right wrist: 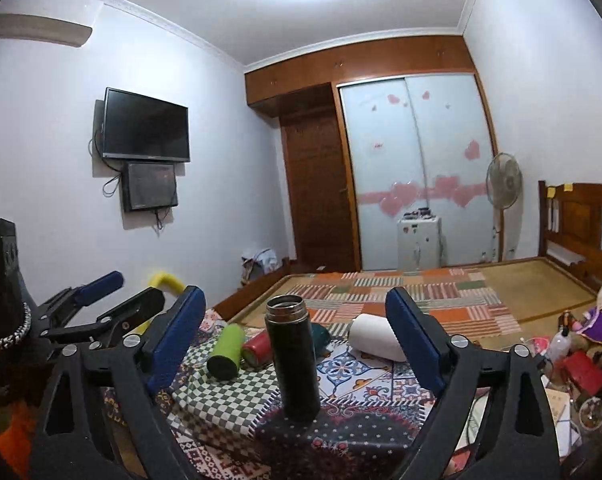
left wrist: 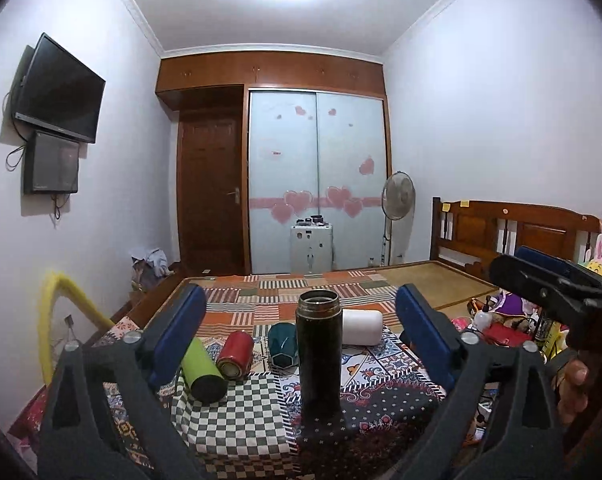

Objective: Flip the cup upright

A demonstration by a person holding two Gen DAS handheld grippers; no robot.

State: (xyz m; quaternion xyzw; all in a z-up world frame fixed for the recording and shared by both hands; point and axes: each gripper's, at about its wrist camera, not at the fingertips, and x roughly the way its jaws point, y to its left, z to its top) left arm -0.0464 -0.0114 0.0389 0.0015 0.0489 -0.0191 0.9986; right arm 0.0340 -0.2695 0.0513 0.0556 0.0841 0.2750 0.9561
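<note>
A tall black flask [left wrist: 319,350] stands upright on the patchwork cloth, mouth open at the top; it also shows in the right wrist view [right wrist: 293,356]. Behind it lie a green cup [left wrist: 203,372], a red cup [left wrist: 235,354], a teal cup [left wrist: 284,345] and a white cup [left wrist: 361,327], all on their sides. My left gripper [left wrist: 301,340] is open and empty, its blue pads wide on either side of the flask, short of it. My right gripper [right wrist: 297,344] is open and empty too, framing the flask from nearer.
The cups lie on a cloth-covered table [left wrist: 237,420] by a bed [left wrist: 433,280]. Toys and clutter [right wrist: 581,356] crowd the right side. The left gripper shows at the left in the right wrist view [right wrist: 101,300]. A yellow tube [left wrist: 57,304] curves at left.
</note>
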